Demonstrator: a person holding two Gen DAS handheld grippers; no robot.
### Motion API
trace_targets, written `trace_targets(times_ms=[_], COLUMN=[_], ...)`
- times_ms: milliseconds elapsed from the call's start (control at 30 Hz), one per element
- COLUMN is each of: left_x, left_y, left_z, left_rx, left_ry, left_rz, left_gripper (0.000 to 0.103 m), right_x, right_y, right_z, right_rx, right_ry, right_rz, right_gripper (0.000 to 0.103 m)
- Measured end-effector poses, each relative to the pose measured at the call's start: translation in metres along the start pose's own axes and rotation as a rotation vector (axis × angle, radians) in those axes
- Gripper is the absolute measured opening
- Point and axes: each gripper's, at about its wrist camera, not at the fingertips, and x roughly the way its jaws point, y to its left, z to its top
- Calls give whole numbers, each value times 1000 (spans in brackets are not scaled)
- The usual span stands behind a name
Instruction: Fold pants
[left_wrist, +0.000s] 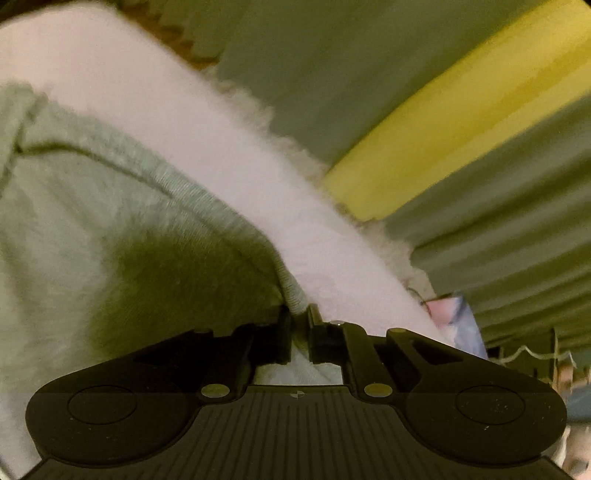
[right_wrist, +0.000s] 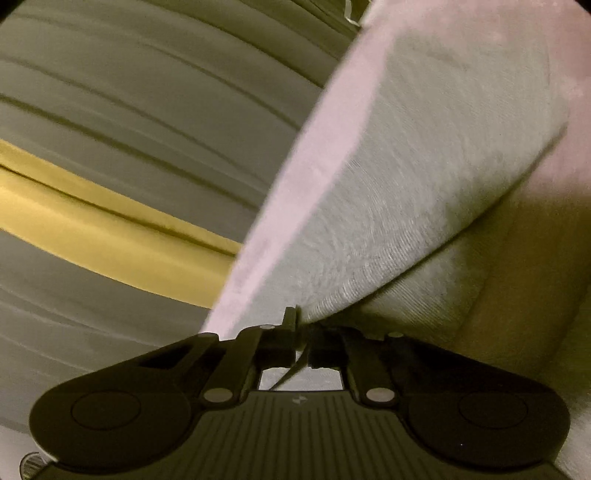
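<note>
Both grippers are clamped on the pants: the left gripper (left_wrist: 300, 321) pinches a ribbed hem edge, the right gripper (right_wrist: 302, 325) a fabric edge. The pants (left_wrist: 92, 206) lie on a white fleece (left_wrist: 229, 155), stretching up and left from the left gripper and up and right from the right one. The cloth appears to span between them, so neither hand is nearer.

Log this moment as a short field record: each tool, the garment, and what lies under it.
left tool: shut on the ribbed edge of the pants
right tool: shut on a pants edge
pants: pale green, partly lifted, not yet folded
underneath: white fluffy cover
beyond: yellow strip
image: blurred
</note>
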Motion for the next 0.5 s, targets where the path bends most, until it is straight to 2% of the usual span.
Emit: trace_targets(times_ms=[167, 233, 300, 400, 433, 500], left_x=[-96, -138, -166, -199, -199, -192], left_y=[3, 16, 25, 56, 68, 87], left_z=[-35, -63, -101, -142, -150, -161], left_rx=[131, 194, 283, 310, 292, 240], left_ry=[-54, -52, -89, -127, -124, -106], left_rz=[-89, -94, -75, -54, -39, -4], left_gripper=[10, 9, 5, 2, 2, 2], right_x=[-81, -126, -168, -208, -210, -199], right_y=[16, 14, 4, -18, -25, -36], right_z=[11, 14, 12, -2, -10, -24], right_rx=[-57, -81, -96, -152, -165, -148], right_ry=[-115, -158, -181, -162, -134, -49], right_rz=[87, 113, 110, 86, 64, 81], right_gripper=[1, 1, 1, 6, 6, 7])
